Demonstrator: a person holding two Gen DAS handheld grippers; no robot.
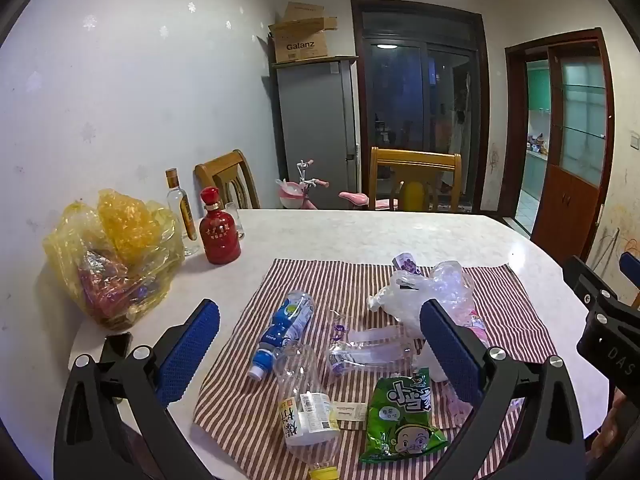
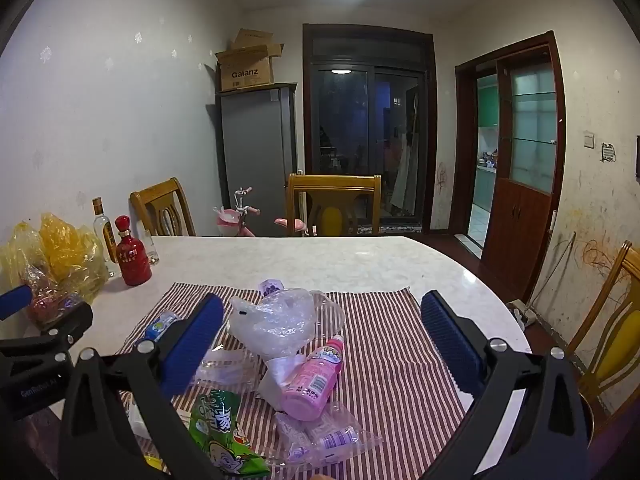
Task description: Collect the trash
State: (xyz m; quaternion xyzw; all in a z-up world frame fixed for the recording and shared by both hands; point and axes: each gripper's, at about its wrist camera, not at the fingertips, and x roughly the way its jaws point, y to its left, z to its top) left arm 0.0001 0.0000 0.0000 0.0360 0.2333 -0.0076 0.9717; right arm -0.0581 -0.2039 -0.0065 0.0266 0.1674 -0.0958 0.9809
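Note:
Trash lies on a striped cloth (image 1: 504, 312) on the table: a blue-capped bottle (image 1: 282, 332), a clear yellow-capped bottle (image 1: 308, 412), a crushed clear bottle (image 1: 368, 350), a green snack bag (image 1: 402, 416), a crumpled clear plastic bag (image 1: 428, 294). The right wrist view shows the plastic bag (image 2: 276, 320), a pink bottle (image 2: 316, 376), the green snack bag (image 2: 220, 428) and a clear wrapper (image 2: 328, 438). My left gripper (image 1: 320, 348) is open above the bottles. My right gripper (image 2: 322, 336) is open above the pink bottle.
A yellow plastic bag (image 1: 116, 256) with contents sits at the table's left, beside a red bottle (image 1: 218, 230) and a tall clear bottle (image 1: 182, 210). Wooden chairs (image 1: 414, 178) stand beyond the table; another chair (image 2: 616, 320) is at right.

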